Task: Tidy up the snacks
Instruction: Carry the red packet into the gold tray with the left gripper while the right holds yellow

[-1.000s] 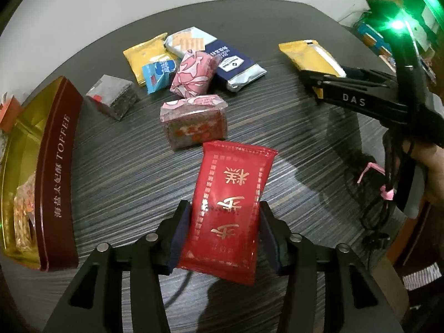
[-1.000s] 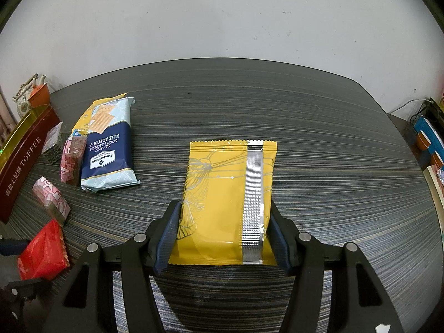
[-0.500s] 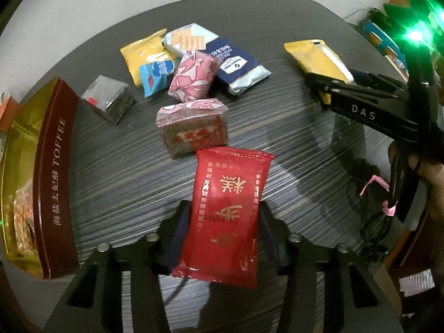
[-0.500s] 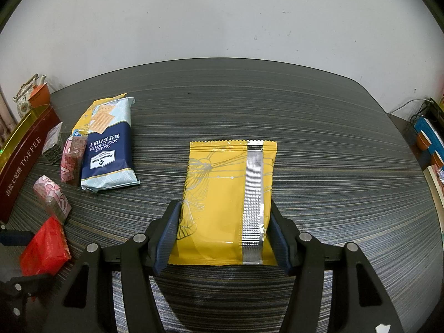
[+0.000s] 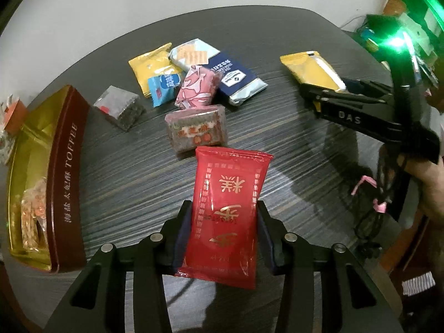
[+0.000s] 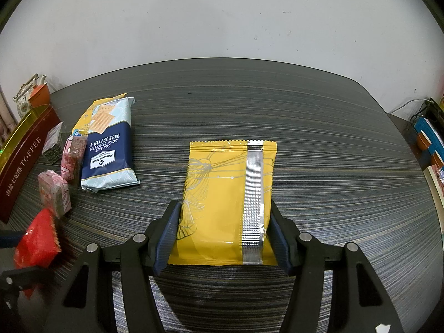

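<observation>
Two packets are gripped at once. From the left wrist, the left gripper [image 5: 224,231] is clamped on a red packet [image 5: 226,213], lifted clear of the table [image 5: 116,183], probably bound for the toffee tin [image 5: 62,177] at the left, open to receive it. From the right wrist, the right gripper [image 6: 223,229] pinches a yellow packet [image 6: 226,202] by its sides while it lies flat on the table, apart from the cracker pack [image 6: 108,152].
</observation>
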A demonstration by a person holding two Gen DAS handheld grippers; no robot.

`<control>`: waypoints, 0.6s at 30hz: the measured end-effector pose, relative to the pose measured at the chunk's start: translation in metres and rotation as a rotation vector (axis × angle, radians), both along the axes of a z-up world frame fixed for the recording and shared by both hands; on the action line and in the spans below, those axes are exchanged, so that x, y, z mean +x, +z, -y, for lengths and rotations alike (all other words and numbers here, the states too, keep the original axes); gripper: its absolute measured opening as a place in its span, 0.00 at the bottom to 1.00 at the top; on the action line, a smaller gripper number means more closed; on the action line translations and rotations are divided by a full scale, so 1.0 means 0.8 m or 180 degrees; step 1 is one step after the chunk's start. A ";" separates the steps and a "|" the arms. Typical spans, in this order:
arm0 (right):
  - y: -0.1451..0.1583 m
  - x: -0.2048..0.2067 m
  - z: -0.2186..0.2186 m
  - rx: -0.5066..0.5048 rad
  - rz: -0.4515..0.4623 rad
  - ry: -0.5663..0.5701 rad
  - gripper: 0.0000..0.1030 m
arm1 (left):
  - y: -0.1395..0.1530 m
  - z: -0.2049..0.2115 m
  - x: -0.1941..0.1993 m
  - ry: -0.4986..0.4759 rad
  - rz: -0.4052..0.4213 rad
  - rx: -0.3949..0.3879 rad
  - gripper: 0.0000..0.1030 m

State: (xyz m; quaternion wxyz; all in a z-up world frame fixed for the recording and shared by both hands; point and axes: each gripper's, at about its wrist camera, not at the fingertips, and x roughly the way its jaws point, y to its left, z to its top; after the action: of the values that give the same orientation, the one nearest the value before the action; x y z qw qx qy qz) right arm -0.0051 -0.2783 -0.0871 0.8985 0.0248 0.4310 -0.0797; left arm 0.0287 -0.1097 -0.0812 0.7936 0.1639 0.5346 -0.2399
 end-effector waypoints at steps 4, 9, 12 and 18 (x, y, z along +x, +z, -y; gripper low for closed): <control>0.000 0.000 0.000 0.0000 0.0000 0.0000 0.56 | 0.011 -0.004 -0.007 -0.0061 0.0014 -0.0065 0.43; 0.000 0.000 -0.001 -0.0001 -0.0001 -0.0001 0.56 | 0.028 -0.022 -0.013 -0.0018 -0.0010 -0.0190 0.43; 0.000 0.000 -0.001 0.0000 -0.0001 0.0000 0.56 | 0.046 -0.037 -0.013 0.0027 0.0077 -0.0243 0.43; 0.001 0.000 0.000 0.0000 -0.0002 -0.0001 0.56 | 0.078 -0.083 0.011 0.0325 0.0285 -0.0275 0.43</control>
State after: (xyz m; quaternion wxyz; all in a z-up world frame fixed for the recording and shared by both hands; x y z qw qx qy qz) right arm -0.0047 -0.2785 -0.0864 0.8983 0.0249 0.4313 -0.0798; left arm 0.0371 -0.0431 -0.0188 0.8342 0.1126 0.4954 -0.2143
